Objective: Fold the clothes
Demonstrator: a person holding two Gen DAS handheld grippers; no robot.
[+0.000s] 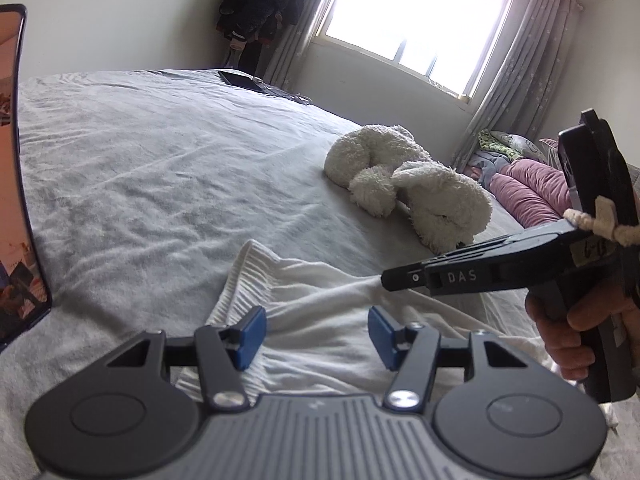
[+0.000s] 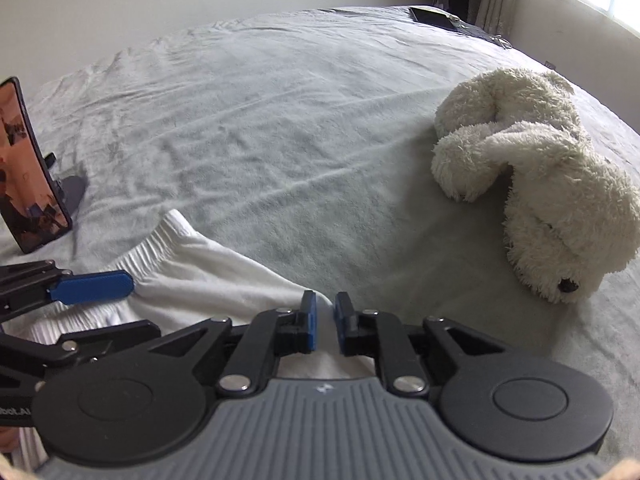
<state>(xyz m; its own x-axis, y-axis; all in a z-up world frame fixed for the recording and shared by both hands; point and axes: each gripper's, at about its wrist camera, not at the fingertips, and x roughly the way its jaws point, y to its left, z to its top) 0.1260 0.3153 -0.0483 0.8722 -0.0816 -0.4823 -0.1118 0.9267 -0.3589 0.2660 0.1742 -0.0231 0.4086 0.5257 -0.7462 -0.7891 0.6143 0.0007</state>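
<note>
1. While the white garment [image 2: 208, 280] lies rumpled at the near edge of the bed [image 2: 280, 120], folding looks barely begun; no neat fold shows yet
2. Left gripper [image 1: 316, 336] hovers over the cloth, pointing down at it, jaws wide and holding nothing
3. Right gripper [image 2: 325, 322] sits at the garment's right edge, jaws narrow with a clear gap, gripping nothing
4. Farther right lies a plush dog [image 2: 540, 184], apart from the cloth
</note>
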